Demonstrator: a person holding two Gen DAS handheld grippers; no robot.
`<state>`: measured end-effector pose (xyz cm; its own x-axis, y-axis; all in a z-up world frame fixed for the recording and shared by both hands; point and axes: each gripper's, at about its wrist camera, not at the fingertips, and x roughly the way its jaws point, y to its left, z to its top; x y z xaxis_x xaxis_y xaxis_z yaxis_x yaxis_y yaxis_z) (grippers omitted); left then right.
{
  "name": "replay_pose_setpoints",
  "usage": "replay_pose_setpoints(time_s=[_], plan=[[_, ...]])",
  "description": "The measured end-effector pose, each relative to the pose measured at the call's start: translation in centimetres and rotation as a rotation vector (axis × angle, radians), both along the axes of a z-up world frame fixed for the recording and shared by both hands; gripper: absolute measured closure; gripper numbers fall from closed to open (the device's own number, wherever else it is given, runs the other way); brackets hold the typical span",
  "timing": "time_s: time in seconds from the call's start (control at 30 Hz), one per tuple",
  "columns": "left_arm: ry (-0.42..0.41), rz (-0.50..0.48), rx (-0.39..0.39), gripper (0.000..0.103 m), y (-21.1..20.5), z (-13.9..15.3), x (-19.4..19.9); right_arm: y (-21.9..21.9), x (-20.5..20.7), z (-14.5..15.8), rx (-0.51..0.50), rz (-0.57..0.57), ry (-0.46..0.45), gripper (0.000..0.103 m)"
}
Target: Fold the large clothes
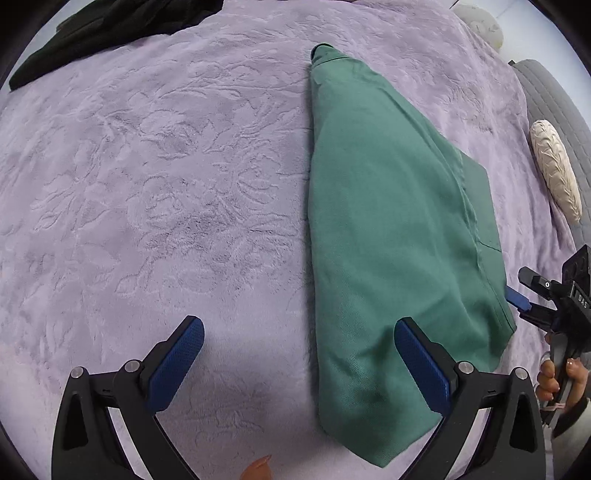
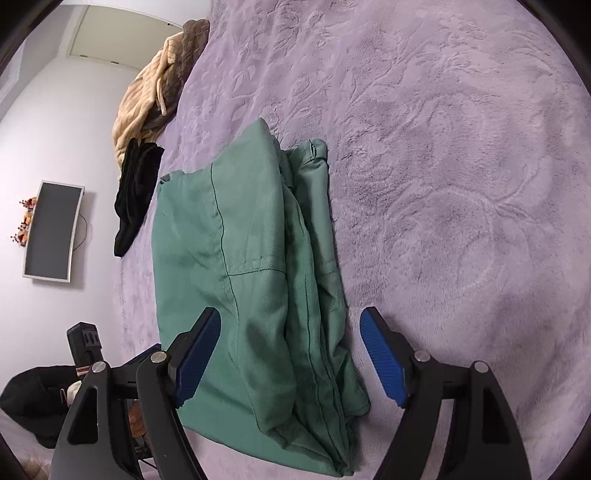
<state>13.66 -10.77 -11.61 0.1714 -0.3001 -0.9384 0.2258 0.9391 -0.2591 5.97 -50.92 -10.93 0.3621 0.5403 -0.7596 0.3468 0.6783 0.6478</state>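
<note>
A green garment lies folded into a long narrow stack on the lilac bedspread. My left gripper hangs open above its near left edge, one blue pad over the cloth and the other over bare bedspread. The right wrist view shows the same garment from its other end, with seams and layered folds. My right gripper is open wide over that end, nothing pressed between its pads. The right gripper also shows in the left wrist view at the garment's right edge, held by a hand.
A black garment lies at the far left corner of the bed. A cream pillow rests on the grey bed edge. A tan and brown blanket and black clothes lie along the bed's far side, near a wall-mounted screen.
</note>
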Motion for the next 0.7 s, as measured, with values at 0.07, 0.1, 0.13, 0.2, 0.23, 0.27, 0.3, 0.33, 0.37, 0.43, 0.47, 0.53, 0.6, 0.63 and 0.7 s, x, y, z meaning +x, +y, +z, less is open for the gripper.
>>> replay_pose_setpoints(time_s=[0.07,0.1,0.13,0.2,0.23,0.27,0.3,0.33,0.37,0.43,0.47,0.53,0.6,0.63,0.7], plan=[[0.01,-0.007,-0.01,0.0,-0.1,-0.7,0.4,0.0,0.8,-1.0,0.027,0.011,0.007,0.022],[0.026,-0.014,-0.034,0.0,-0.3,-1.0,0.6,0.1,1.2,-1.5,0.044,0.016,0.013,0.022],[0.046,-0.018,-0.059,0.0,-0.6,-1.4,0.6,0.2,1.7,-2.1,0.058,0.02,0.018,0.022],[0.084,-0.027,-0.104,0.0,-1.3,-2.2,1.1,0.3,2.6,-2.9,0.074,0.029,0.027,0.022],[0.098,-0.032,-0.127,0.0,-1.7,-2.5,1.3,0.4,3.1,-3.1,0.08,0.036,0.024,0.022],[0.115,-0.037,-0.141,0.0,-2.2,-3.0,1.4,0.5,3.5,-3.2,0.087,0.044,0.017,0.02],[0.126,-0.044,-0.15,0.0,-2.8,-3.5,1.6,0.7,4.1,-3.2,0.097,0.055,0.005,0.02],[0.129,-0.051,-0.154,0.0,-3.3,-3.8,1.7,0.8,4.6,-3.0,0.11,0.064,-0.01,0.02],[0.13,-0.06,-0.157,0.0,-3.9,-4.1,1.9,1.1,5.1,-2.9,0.125,0.075,-0.029,0.02],[0.132,-0.074,-0.163,0.0,-4.8,-4.4,2.0,1.5,6.2,-2.9,0.146,0.09,-0.056,0.02],[0.133,-0.081,-0.165,0.0,-5.0,-4.5,2.0,1.7,6.6,-3.1,0.154,0.092,-0.056,0.019],[0.138,-0.098,-0.168,0.0,-5.7,-4.8,2.3,1.9,7.1,-4.3,0.171,0.075,-0.031,0.019],[0.144,-0.114,-0.16,0.0,-6.3,-5.0,2.3,1.9,7.3,-4.7,0.194,0.034,-0.021,0.019],[0.142,-0.115,-0.158,0.0,-6.5,-5.1,2.3,1.9,7.3,-4.7,0.198,0.018,-0.018,0.02],[0.141,-0.129,-0.151,0.0,-7.0,-4.9,2.4,2.0,7.2,-4.6,0.195,0.005,-0.001,0.036]])
